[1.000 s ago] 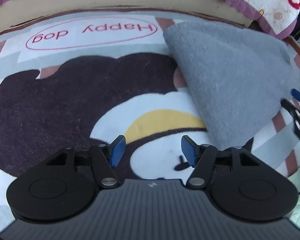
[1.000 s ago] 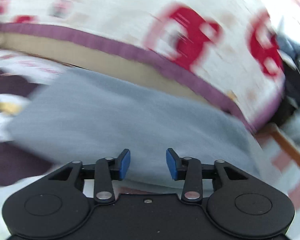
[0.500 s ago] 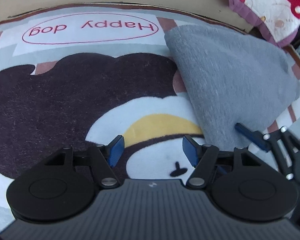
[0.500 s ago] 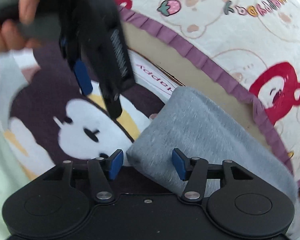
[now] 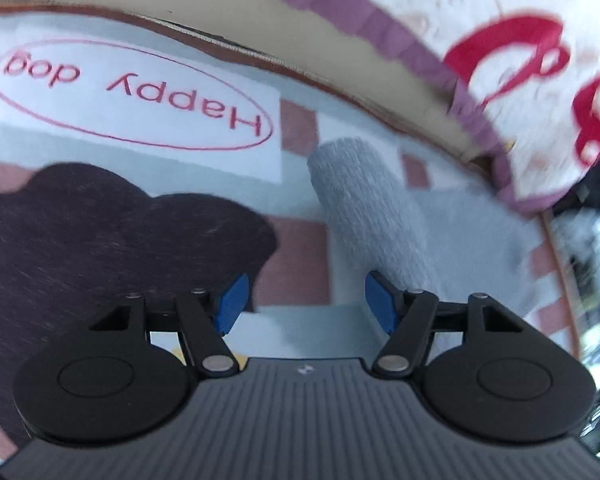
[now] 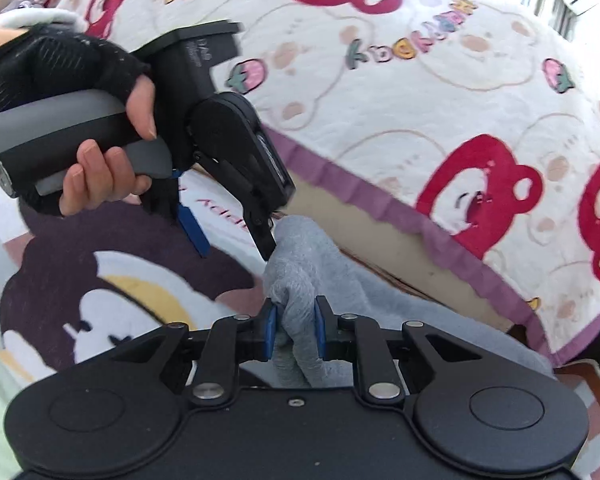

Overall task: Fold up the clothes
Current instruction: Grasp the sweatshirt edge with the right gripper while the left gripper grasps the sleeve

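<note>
While the right gripper was closing on a bunched grey cloth on the rug, the left gripper stood open and empty; motion blur obscured the bedspread.

Bright daylight, soft shadows, fisheye-bent edges, motion blur in left view
</note>
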`<state>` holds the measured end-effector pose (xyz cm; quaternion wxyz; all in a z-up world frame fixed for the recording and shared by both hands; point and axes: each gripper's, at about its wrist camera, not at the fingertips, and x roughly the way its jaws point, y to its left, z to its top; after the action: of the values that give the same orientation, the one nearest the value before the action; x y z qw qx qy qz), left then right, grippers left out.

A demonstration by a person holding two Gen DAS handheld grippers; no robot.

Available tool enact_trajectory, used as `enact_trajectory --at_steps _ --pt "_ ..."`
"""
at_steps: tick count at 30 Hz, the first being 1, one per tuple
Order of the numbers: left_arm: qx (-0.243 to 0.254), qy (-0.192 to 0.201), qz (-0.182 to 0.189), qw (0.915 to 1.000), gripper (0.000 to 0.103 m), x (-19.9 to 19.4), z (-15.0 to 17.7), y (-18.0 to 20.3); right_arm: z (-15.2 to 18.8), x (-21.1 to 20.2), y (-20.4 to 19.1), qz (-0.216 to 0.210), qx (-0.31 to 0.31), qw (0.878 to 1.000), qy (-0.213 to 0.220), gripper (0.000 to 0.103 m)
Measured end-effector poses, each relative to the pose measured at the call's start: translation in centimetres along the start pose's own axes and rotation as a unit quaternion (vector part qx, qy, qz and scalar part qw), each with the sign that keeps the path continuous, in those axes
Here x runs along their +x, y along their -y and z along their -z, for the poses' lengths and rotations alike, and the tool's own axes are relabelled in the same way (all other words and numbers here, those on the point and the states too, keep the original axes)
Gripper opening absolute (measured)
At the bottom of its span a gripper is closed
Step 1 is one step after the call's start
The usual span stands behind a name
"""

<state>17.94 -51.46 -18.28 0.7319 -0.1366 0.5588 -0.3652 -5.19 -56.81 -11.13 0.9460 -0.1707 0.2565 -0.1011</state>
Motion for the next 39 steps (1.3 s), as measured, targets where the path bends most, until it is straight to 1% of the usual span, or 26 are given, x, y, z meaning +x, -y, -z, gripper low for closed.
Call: enact_trajectory --at_steps 3,5,8,9,10,11,12,13,15,16,17,18,19,20,21,22,23,25,27,29,31,35,36,37,39 --pt "-0.051 0.014 0.026 0.9983 0.064 -0.6 0.7 -1.1 0.1 0.0 0.6 -0.001 0.009 1.000 0.001 0.021" --pt "-0.088 0.018 0.031 0.9955 0.064 -0.9 1.0 -1.5 0.1 0.1 0.8 -0.002 0.015 1.000 0.001 0.021" --pt "-0.092 0.038 0.054 0.9935 0.064 -1.7 1.3 -0.9 0.1 0.0 0.9 -0.004 0.032 0.999 0.000 0.021" --pt "-0.089 0.043 0.057 0.9935 0.064 -1.8 1.3 -0.6 0.1 0.0 1.0 -0.005 0.038 0.999 -0.001 0.021" --pt "-0.074 0.043 0.050 0.9950 0.065 -1.5 1.2 -0.1 0.0 0.0 1.2 -0.006 0.043 0.999 -0.003 0.021" --pt "-0.060 0.043 0.043 0.9964 0.067 -1.2 1.0 0.5 0.0 0.0 1.3 -0.008 0.049 0.999 -0.004 0.021" --pt "-0.044 0.037 0.037 0.9976 0.068 -0.7 0.8 1.0 0.0 0.0 1.3 -0.006 0.047 0.999 -0.004 0.021" --pt "-0.032 0.020 0.037 0.9986 0.068 0.3 0.2 1.2 0.0 0.0 1.2 -0.003 0.042 0.999 -0.004 0.021" --pt "-0.038 0.004 0.044 0.9983 0.074 2.3 -0.7 1.0 0.0 0.1 1.3 0.000 0.044 0.999 -0.008 0.021" --pt "-0.044 -0.002 0.045 0.9980 0.076 3.2 -1.2 0.9 0.0 0.2 1.4 0.001 0.047 0.999 -0.010 0.021" --pt "-0.051 -0.003 0.037 0.9980 0.076 3.7 -1.7 0.8 0.0 0.3 1.6 0.003 0.051 0.999 -0.011 0.021" --pt "-0.041 -0.002 0.026 0.9988 0.078 4.0 -2.3 0.9 -0.1 0.4 1.7 0.006 0.056 0.998 -0.014 0.021" --pt "-0.015 0.002 0.016 0.9998 0.081 4.4 -2.7 1.4 -0.3 0.5 1.9 0.010 0.061 0.998 -0.017 0.021" --pt "0.011 0.003 0.010 0.9999 0.079 4.8 -2.9 1.6 -0.4 0.5 2.1 0.009 0.067 0.998 -0.019 0.021" --pt "0.020 -0.003 0.011 0.9997 0.073 5.2 -2.9 1.7 -0.5 0.6 2.3 0.007 0.072 0.997 -0.020 0.021" --pt "0.016 -0.014 0.024 0.9995 0.042 5.5 -2.9 1.6 -0.4 0.8 2.3 0.006 0.074 0.997 -0.021 0.021" --pt "0.005 -0.021 0.039 0.9990 0.030 5.5 -2.8 1.5 -0.3 0.9 2.3 0.005 0.074 0.997 -0.022 0.021" --pt "-0.002 -0.014 0.036 0.9993 0.025 5.2 -2.6 1.7 0.1 0.9 2.3 -0.002 0.082 0.996 -0.018 0.024" --pt "-0.023 -0.007 0.024 0.9994 0.024 5.0 -2.6 1.7 0.5 0.9 2.4 -0.016 0.093 0.995 -0.016 0.026" --pt "-0.034 -0.004 0.014 0.9993 0.024 5.0 -2.7 1.8 0.7 1.3 2.4 -0.024 0.104 0.994 -0.021 0.032" --pt "-0.029 -0.004 0.007 0.9996 0.024 5.0 -2.8 2.1 0.9 1.7 2.0 -0.036 0.094 0.995 -0.028 0.042" --pt "-0.024 -0.010 0.007 0.9996 0.024 4.9 -3.2 2.6 1.5 2.6 0.3 -0.018 0.047 0.998 -0.037 0.052" --pt "-0.027 -0.012 0.012 0.9995 0.024 4.8 -3.3 2.6 1.8 2.9 -0.4 -0.010 0.028 0.999 -0.043 0.057" --pt "-0.029 -0.013 0.017 0.9994 0.024 4.7 -3.4 2.6 2.1 3.3 -1.0 -0.005 0.002 0.999 -0.050 0.059" --pt "-0.032 -0.010 0.035 0.9988 0.024 4.6 -3.3 2.4 2.8 4.5 -2.1 0.018 -0.072 0.995 -0.060 0.059"
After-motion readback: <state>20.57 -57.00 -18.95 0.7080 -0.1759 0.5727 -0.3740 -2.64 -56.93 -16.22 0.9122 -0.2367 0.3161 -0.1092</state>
